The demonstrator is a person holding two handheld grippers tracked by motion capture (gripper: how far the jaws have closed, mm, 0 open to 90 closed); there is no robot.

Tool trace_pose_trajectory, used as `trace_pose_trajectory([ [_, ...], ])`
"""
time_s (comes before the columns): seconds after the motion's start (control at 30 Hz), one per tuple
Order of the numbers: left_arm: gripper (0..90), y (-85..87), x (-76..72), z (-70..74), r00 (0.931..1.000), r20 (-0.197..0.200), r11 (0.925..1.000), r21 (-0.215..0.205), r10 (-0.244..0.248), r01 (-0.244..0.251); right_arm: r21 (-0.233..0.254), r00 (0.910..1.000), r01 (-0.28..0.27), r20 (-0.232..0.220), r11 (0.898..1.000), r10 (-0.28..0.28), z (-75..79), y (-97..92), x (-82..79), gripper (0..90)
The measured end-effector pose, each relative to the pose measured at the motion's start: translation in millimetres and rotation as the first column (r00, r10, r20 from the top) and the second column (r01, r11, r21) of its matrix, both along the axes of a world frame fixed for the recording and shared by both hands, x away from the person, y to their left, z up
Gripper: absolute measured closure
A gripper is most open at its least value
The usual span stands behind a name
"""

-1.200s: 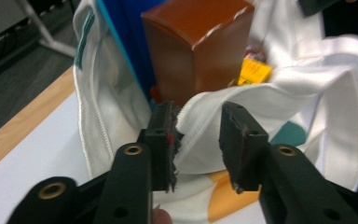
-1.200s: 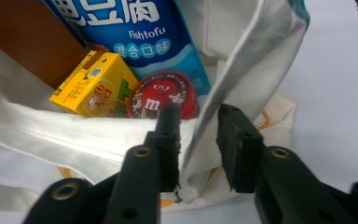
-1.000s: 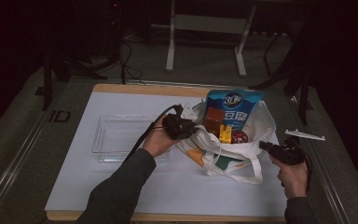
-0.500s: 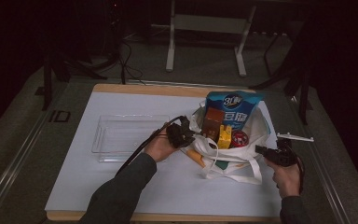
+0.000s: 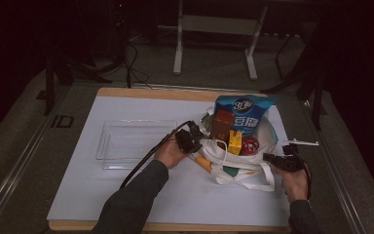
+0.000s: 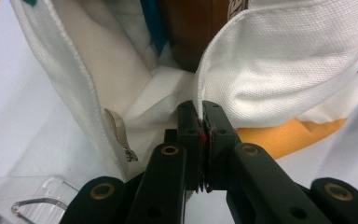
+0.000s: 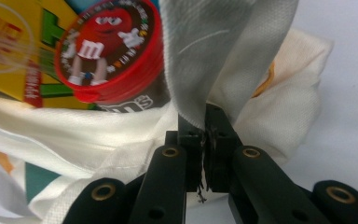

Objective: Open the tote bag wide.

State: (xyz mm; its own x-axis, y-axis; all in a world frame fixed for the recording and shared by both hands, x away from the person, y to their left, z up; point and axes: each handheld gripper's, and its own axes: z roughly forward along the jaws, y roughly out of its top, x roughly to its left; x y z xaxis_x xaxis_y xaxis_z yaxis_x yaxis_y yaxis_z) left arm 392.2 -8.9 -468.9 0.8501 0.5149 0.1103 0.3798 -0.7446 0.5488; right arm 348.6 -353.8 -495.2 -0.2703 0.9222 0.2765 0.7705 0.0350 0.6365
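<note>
A white cloth tote bag lies at the table's right of middle with its mouth spread. Inside it stand a blue snack bag, a brown box, a yellow box and a red M&M's tub. My left gripper is at the bag's left rim. In the left gripper view it is shut on a fold of the white cloth. My right gripper is at the bag's right side. In the right gripper view it is shut on a strip of cloth beside the tub.
A clear plastic tray sits left of the bag, with the left gripper's cable trailing past its front corner. An orange piece pokes out under the bag's left side. The white mat covers the wooden table. Metal stand legs rise behind it.
Both hands have sunk towards the table with the bag's cloth in their jaws. The right gripper has come in towards the bag, whose mouth now sags lower.
</note>
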Motion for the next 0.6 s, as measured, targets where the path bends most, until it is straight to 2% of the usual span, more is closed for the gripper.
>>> trace_pose_trajectory([
  [0.1, 87.3, -0.3, 3.1, -2.2, 0.9996, -0.02, 0.9998, -0.006, 0.019, -0.019, -0.006, 1.0, -0.001, -0.009, 1.0, 0.001, -2.2, 1.5, 3.1, 86.9],
  [0.23, 86.6, 0.0, 2.4, -1.8, 0.9996, -0.019, 0.9998, -0.008, 0.018, -0.018, -0.014, 0.9999, -0.004, -0.009, 1.0, 0.004, -1.4, 2.0, 3.6, 86.7],
  [0.3, 85.3, 2.4, 1.4, 0.0, 0.9996, -0.021, 0.9996, -0.022, 0.017, -0.017, -0.026, 0.9999, -0.014, 0.007, 1.0, 0.014, 2.4, 1.9, 0.7, 84.3],
  [0.37, 78.5, 5.1, 0.5, 2.6, 0.9994, -0.033, 0.9988, -0.049, 0.007, -0.009, -0.04, 0.9995, -0.024, 0.02, 0.999, 0.024, 6.5, 1.3, -2.1, 80.0],
  [0.4, 78.5, 5.9, -0.3, 4.2, 0.9994, -0.034, 0.9987, -0.051, 0.002, -0.003, -0.04, 0.9995, -0.024, 0.02, 0.999, 0.024, 6.5, 1.3, -2.1, 80.0],
  [0.43, 77.4, 6.7, -1.2, 6.1, 0.9996, -0.027, 0.9985, -0.055, -0.003, 0.002, -0.041, 0.9993, -0.025, 0.028, 0.999, 0.026, 8.9, 0.0, -3.4, 77.5],
  [0.47, 73.0, 8.8, -2.9, 10.4, 0.9995, -0.026, 0.9971, -0.076, -0.014, 0.012, -0.037, 0.9987, -0.02, 0.047, 0.999, 0.022, 14.1, -2.9, -5.8, 73.4],
  [0.53, 69.3, 9.8, -3.5, 12.1, 0.9996, -0.023, 0.9967, -0.08, -0.016, 0.014, -0.036, 0.9983, -0.021, 0.053, 0.999, 0.023, 17.0, -4.2, -7.3, 71.5],
  [0.57, 68.0, 11.7, -5.0, 15.4, 0.9997, -0.016, 0.9963, -0.085, -0.017, 0.016, -0.038, 0.9967, -0.021, 0.078, 0.999, 0.024, 23.4, -6.4, -10.4, 66.4],
  [0.6, 66.3, 13.5, -6.0, 17.9, 0.9998, -0.008, 0.9957, -0.09, -0.02, 0.019, -0.035, 0.996, -0.018, 0.087, 0.999, 0.021, 27.0, -7.9, -12.0, 65.5],
])
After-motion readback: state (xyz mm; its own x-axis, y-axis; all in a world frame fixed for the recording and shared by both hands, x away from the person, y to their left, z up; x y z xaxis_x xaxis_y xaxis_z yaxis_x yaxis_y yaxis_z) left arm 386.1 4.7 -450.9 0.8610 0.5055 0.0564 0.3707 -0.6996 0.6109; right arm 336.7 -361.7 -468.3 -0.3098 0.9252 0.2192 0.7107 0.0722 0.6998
